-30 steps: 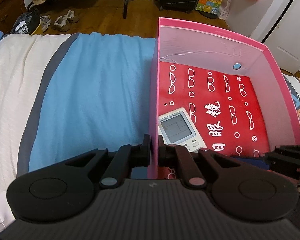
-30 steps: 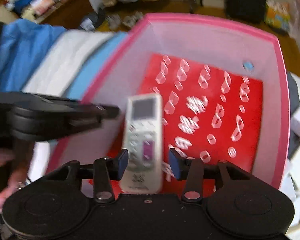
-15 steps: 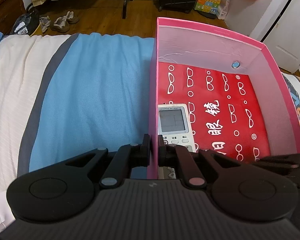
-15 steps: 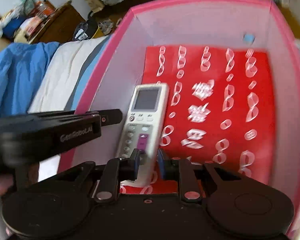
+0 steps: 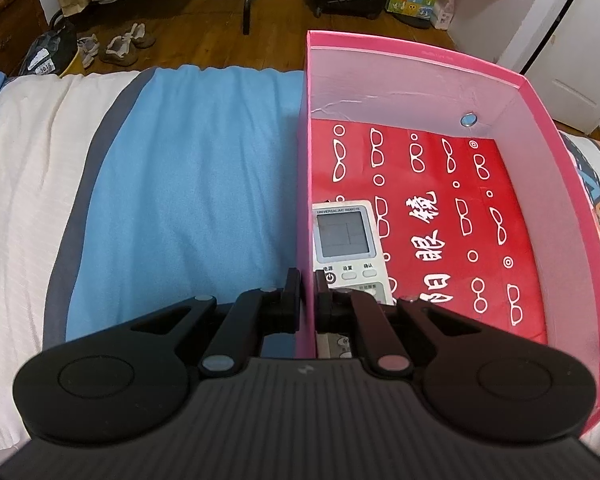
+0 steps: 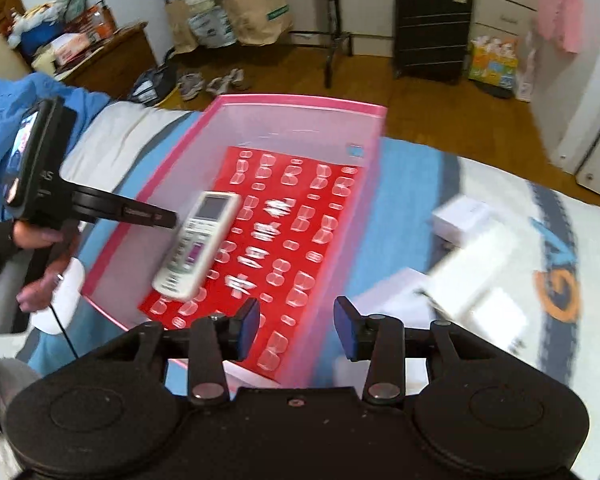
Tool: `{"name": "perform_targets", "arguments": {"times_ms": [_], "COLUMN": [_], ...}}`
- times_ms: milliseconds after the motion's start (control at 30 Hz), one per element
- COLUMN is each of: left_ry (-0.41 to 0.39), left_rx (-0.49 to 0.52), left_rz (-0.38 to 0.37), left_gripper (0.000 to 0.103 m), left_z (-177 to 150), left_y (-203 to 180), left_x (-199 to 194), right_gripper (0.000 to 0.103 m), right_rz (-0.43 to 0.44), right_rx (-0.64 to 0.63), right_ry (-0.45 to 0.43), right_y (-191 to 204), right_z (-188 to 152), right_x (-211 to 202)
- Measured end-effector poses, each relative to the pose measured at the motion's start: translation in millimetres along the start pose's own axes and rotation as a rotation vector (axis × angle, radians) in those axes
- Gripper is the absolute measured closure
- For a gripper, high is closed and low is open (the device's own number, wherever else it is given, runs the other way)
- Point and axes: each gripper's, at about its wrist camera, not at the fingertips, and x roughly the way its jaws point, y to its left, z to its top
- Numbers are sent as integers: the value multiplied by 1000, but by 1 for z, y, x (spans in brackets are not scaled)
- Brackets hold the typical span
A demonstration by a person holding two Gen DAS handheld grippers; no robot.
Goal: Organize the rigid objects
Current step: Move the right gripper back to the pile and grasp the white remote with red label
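Observation:
A pink box with a red printed floor stands on the bed. My left gripper is shut on the box's left wall, one finger outside and one inside. A white air-conditioner remote lies flat on the box floor against that wall. In the right wrist view my right gripper hangs above the box's near right corner. Its jaws are opening and hold nothing. The remote lies ahead and to its left, near the tip of the left gripper.
The bed cover is blue with a white band at the left. Several white boxes lie on the cover right of the pink box. A person's hand holds the left gripper's handle. Beyond the bed are wooden floor, shoes and a suitcase.
The right gripper let go of the remote, which now lies on the box floor. It then pulled back up and to the right, out of the box. The left gripper kept still.

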Motion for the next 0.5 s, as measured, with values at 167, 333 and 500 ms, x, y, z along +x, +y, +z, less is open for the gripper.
{"name": "perform_targets", "arguments": {"times_ms": [167, 333, 500], "left_ry": [2, 4, 3], "left_rx": [-2, -4, -18], "left_rz": [-1, 1, -3], "left_gripper": [99, 99, 99], "left_z": [-1, -2, -3], "left_y": [1, 0, 2], "left_x": [-1, -3, -4], "right_gripper": [44, 40, 38], "right_rz": [-48, -70, -27], "right_rx": [34, 114, 236], "right_ry": [-4, 31, 85], "right_y": [-26, -56, -86], "right_z": [-20, -32, -42], "right_x": [-8, 7, 36]}}
